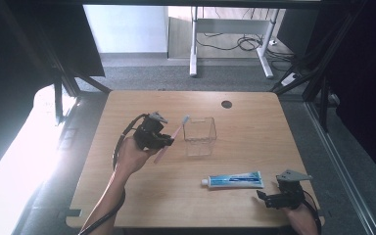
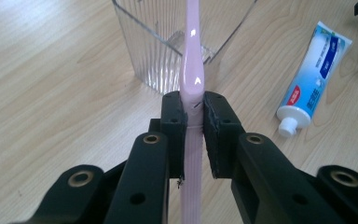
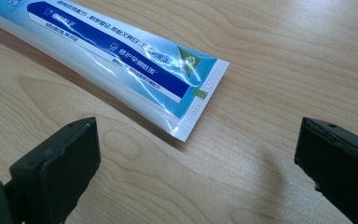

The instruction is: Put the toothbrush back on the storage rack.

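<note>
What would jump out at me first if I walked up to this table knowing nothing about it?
Probably the pink toothbrush, pinched between the jaws of the left gripper and held tilted just left of a clear plastic cup near the middle of the wooden table. Next, the blue-and-white toothpaste tube, lying flat closer to the person, with the right gripper open just beside its crimped end.

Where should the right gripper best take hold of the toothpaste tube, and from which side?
Probably at the flat crimped tail of the toothpaste tube, coming from its right end, where the right gripper waits with jaws open. The tube lies flat on the table, cap to the left; the tail is thinnest.
</note>
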The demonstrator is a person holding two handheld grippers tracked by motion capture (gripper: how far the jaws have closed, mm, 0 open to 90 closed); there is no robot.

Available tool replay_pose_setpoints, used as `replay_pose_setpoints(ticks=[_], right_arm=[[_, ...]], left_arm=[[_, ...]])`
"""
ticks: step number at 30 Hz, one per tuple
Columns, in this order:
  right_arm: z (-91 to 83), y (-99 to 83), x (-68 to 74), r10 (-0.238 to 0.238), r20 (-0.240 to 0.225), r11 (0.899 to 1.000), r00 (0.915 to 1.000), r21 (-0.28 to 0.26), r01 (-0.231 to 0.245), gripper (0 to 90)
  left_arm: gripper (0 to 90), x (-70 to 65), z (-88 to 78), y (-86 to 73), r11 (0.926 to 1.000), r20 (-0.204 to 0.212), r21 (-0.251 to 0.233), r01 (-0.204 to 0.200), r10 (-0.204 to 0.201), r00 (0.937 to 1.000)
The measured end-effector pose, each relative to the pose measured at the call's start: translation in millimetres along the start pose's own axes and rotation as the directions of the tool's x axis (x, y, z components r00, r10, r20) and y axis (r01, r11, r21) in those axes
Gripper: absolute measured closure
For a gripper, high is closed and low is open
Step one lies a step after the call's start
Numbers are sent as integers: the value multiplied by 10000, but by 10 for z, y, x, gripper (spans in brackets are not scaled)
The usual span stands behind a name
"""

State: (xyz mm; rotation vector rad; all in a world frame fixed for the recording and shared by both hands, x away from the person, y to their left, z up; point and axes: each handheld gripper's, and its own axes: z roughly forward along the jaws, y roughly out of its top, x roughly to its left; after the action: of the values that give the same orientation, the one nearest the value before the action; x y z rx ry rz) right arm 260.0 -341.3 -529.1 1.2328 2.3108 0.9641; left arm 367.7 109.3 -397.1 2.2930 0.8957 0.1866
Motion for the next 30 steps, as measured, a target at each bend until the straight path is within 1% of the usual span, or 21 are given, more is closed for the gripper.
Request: replay_pose_setpoints(ticks=[7, 12, 13, 16, 19, 22, 25, 30], right_arm=[[-2, 0, 3, 10, -6, 10000, 10000, 2, -10, 5], [-1, 1, 5, 16, -30, 10000, 10000, -2, -16, 5], [-1, 1, 5, 5, -25, 10000, 10000, 2, -5, 5], [-2, 2, 7, 10, -43, 10000, 10000, -10, -10, 5], [-1, 0, 4, 16, -40, 10000, 10000, -7, -16, 5], [-3, 0, 3, 6, -27, 10000, 10000, -20, -6, 5], [-1, -1, 3, 10, -36, 10000, 10000, -1, -10, 5], [2, -1, 5, 11, -56, 10000, 10000, 0, -11, 5]], left_arm=[[793, -2, -17, 100, 9991, -50, -408, -86, 84, 10000], [793, -9, -9, 153, 9973, -97, -736, -53, 46, 9999], [793, -2, -3, 177, 9961, -73, -886, 7, -14, 10000], [793, -2, 9, 204, 9946, -45, -1031, 70, -75, 10000], [793, -12, 27, 262, 9922, -86, -1243, 45, -56, 9999], [793, -17, 35, 294, 9911, -96, -1331, 16, -29, 9999], [793, -28, 47, 354, 9871, -30, -1603, 61, -66, 10000], [793, -35, 60, 418, 9834, -21, -1815, 48, -53, 10000]])
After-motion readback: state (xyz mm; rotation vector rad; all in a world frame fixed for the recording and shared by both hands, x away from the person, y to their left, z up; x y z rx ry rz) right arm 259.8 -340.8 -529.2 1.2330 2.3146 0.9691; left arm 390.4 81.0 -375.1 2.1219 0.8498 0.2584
